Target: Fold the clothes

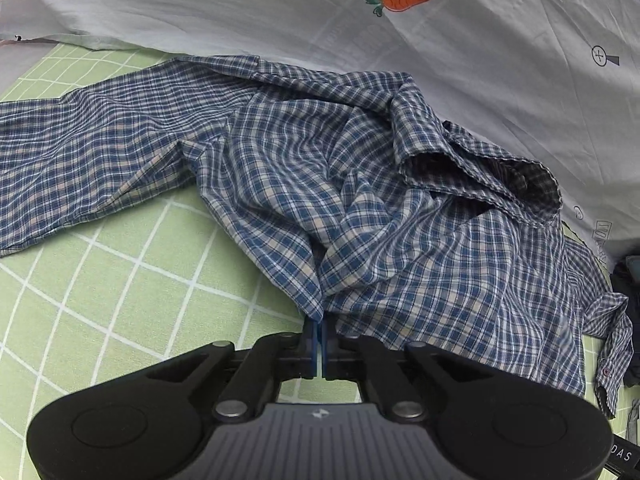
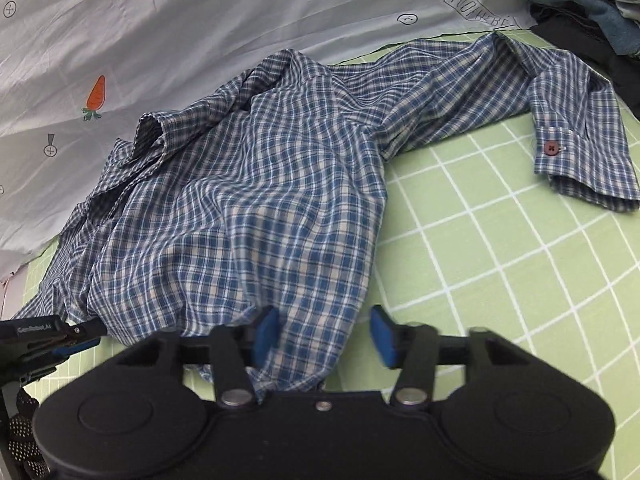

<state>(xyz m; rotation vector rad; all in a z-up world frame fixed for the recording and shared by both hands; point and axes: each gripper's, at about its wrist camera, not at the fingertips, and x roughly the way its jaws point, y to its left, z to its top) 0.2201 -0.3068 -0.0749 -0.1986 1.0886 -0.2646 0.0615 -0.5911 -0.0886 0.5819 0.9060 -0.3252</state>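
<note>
A blue checked shirt [image 1: 360,200] lies crumpled on a green grid sheet [image 1: 120,300]. One sleeve [image 1: 80,160] stretches out to the left and the collar [image 1: 480,176] is toward the right. My left gripper [image 1: 320,332] is shut on a bottom corner of the shirt, where the cloth bunches into the blue pads. In the right wrist view, the shirt [image 2: 240,200] hem runs down between the pads of my right gripper [image 2: 323,322]. Its jaws stand apart and do not press the cloth. The left gripper [image 2: 86,330] shows at the shirt's left edge.
A white quilt [image 1: 400,40] with a carrot print lies behind the shirt. A pile of other clothes [image 2: 592,8] sits at the far right, beside the shirt's cuff with its red button [image 2: 552,147]. Bare green sheet [image 2: 500,260] spreads to the right.
</note>
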